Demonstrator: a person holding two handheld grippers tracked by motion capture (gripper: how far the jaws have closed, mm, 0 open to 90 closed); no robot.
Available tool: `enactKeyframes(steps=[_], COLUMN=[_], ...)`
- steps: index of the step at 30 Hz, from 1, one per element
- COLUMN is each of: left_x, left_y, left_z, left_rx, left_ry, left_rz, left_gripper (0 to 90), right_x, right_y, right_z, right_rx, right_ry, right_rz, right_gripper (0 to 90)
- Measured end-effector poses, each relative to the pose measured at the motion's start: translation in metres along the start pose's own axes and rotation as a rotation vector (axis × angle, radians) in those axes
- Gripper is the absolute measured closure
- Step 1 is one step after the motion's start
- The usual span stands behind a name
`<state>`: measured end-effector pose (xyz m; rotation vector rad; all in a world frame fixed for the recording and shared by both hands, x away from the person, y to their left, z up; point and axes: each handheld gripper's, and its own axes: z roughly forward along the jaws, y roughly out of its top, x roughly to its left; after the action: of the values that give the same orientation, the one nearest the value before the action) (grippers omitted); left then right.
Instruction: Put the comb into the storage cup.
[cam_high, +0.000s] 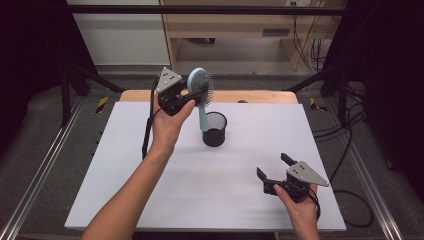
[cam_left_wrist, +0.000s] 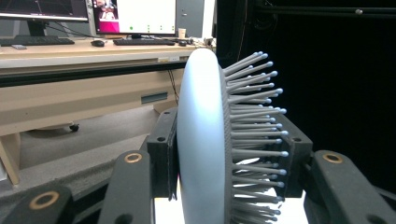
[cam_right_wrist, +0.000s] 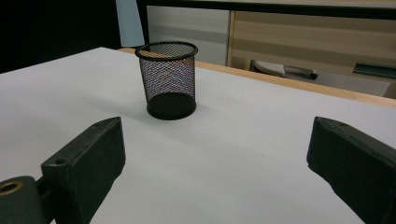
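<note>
A light blue hairbrush (cam_high: 200, 85) with grey bristles hangs upright, handle down, in my left gripper (cam_high: 194, 94). In the left gripper view the brush head (cam_left_wrist: 201, 140) stands edge-on between the black jaws, which are shut on it, one pad on its smooth back and one against the bristles. The handle tip reaches the left rim of a black mesh cup (cam_high: 215, 129); I cannot tell whether it is inside. My right gripper (cam_high: 272, 166) rests low near the table's front right, open and holding nothing. In the right gripper view the cup (cam_right_wrist: 167, 79) stands ahead of the open right gripper (cam_right_wrist: 217, 140), with the blue handle (cam_right_wrist: 130, 21) behind it.
The cup stands on a white table top (cam_high: 125, 165) with a wooden strip (cam_high: 260, 96) along its back edge. Metal rails run along both sides. Cables (cam_high: 350, 150) lie on the floor at the right. A wooden desk (cam_left_wrist: 70, 93) with monitors stands beyond.
</note>
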<state>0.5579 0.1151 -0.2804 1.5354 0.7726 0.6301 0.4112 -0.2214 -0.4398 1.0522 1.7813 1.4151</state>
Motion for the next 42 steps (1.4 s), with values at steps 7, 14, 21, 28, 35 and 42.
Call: enactKeyframes(steps=[7, 14, 21, 28, 35, 42], left_x=[0.002, 0.003, 0.005, 0.010, 0.014, 0.015], left_y=[0.000, 0.002, 0.001, 0.000, -0.002, -0.002], left_z=[0.004, 0.009, 0.014, 0.018, 0.021, 0.022], left_rx=[0.001, -0.007, -0.008, -0.012, -0.011, -0.013], left_ry=[0.008, 0.011, 0.020, 0.027, 0.037, 0.040], left_rz=[0.009, 0.015, 0.017, 0.020, 0.017, 0.021], left_gripper=[51.5, 51.5, 51.4, 51.5, 51.4, 51.4], right_x=[0.001, 0.001, 0.000, 0.001, 0.001, 0.000], right_y=[0.000, 0.000, 0.000, 0.000, 0.000, 0.000], right_z=[0.001, 0.001, 0.001, 0.001, 0.001, 0.001], right_rx=[0.001, 0.000, -0.003, 0.000, -0.001, -0.001], right_ry=[0.001, 0.001, 0.001, 0.003, 0.004, 0.004], right_rz=[0.000, 0.000, -0.004, -0.005, -0.005, -0.003], right_gripper=[4.8, 4.8, 4.9, 4.9, 4.9, 4.8])
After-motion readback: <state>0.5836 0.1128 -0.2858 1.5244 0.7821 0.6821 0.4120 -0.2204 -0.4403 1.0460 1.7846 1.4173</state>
